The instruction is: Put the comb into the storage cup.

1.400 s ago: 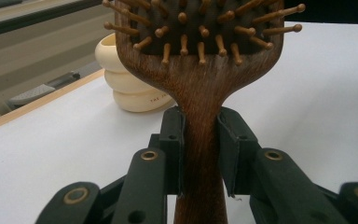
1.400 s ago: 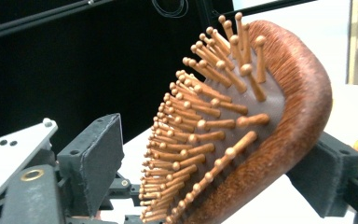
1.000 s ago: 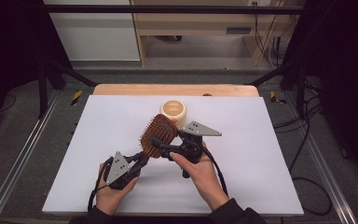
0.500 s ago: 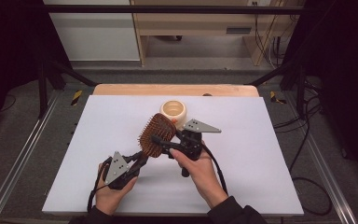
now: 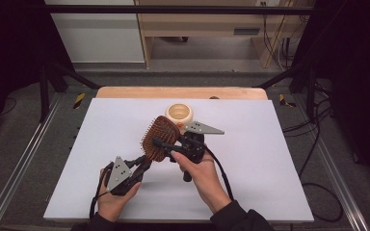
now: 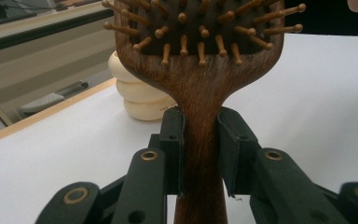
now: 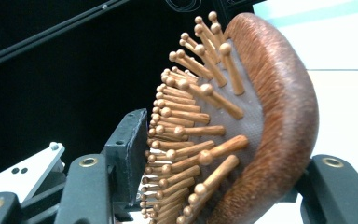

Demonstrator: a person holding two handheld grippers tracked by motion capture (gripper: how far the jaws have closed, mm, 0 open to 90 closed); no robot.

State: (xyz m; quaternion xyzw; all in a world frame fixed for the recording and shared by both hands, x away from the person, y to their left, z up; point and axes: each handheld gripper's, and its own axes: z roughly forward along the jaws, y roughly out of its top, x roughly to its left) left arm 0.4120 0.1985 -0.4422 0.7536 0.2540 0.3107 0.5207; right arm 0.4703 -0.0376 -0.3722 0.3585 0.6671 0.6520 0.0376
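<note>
The left tool (image 5: 142,166) is clenched on the wooden hairbrush (image 5: 160,137) by its handle. The right tool (image 5: 166,147) grips the brush head (bristles against one jaw), above the white surface (image 5: 270,159).

A white sheet covers the table (image 5: 279,159), and a strip of bare wood shows along its far edge. Metal rails (image 5: 21,163) run along both sides over a grey floor (image 5: 192,79). Beyond stands a white cabinet (image 5: 94,33) beside a light wooden desk (image 5: 202,24). Black cables (image 5: 313,144) trail on the right. The far corners lie in darkness, while light falls evenly on the table.
</note>
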